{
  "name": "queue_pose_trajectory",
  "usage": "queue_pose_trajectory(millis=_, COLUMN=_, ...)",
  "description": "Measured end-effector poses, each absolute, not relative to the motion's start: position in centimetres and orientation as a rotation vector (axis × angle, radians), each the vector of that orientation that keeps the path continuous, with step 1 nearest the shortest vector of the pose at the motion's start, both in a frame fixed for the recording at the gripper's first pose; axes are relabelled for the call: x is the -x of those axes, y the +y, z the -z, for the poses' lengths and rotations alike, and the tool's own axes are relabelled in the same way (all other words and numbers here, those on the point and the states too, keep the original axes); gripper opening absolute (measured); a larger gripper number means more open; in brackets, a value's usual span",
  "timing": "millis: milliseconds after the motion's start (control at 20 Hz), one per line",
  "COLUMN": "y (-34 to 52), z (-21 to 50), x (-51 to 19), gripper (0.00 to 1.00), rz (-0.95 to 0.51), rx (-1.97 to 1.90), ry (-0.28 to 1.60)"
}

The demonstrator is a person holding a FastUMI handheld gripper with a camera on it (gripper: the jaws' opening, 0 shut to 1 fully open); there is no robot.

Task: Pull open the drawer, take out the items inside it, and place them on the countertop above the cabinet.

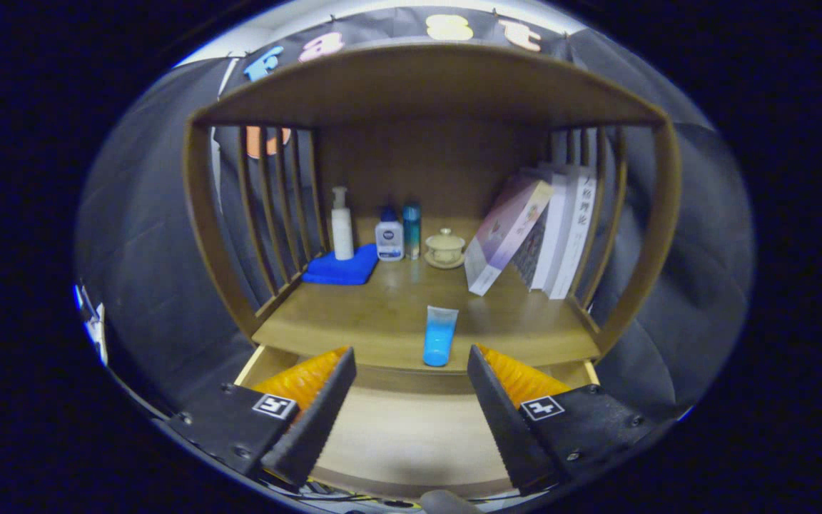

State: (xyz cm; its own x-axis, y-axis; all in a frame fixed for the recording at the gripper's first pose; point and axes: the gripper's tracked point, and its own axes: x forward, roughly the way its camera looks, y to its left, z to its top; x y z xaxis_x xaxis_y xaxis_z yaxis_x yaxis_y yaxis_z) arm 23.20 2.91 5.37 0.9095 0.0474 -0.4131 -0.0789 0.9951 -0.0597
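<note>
Blue plastic tube [439, 335], squeezable, cap end toward the drawer: laid flat at the front edge of the countertop [354, 321], just beyond the gripper [411, 400]. Judged light, soft-walled and somewhat slippery; best held across the firmer capped end or mid-body, with gentle pressure.

Drawer [411, 435]: pulled open beneath the fingers, its pale floor bare where seen.

Gripper fingers: spread wide apart, nothing held between them.

Further back on the countertop: blue cloth [340, 270], white pump bottle [342, 225], small white bottle [389, 235], teal can [412, 230], lidded cup [445, 248], leaning books [539, 228].
</note>
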Motion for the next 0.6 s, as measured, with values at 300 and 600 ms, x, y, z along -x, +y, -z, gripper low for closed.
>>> queue_pose_trajectory(millis=300, y=2.1, z=-4.4, x=-14.8, gripper=1.00, rz=-0.088, rx=0.019, ry=0.235)
queue_pose_trajectory(millis=600, y=-0.9, z=0.0, x=-9.9, gripper=1.00, rz=-0.022, rx=-0.010, ry=0.113)
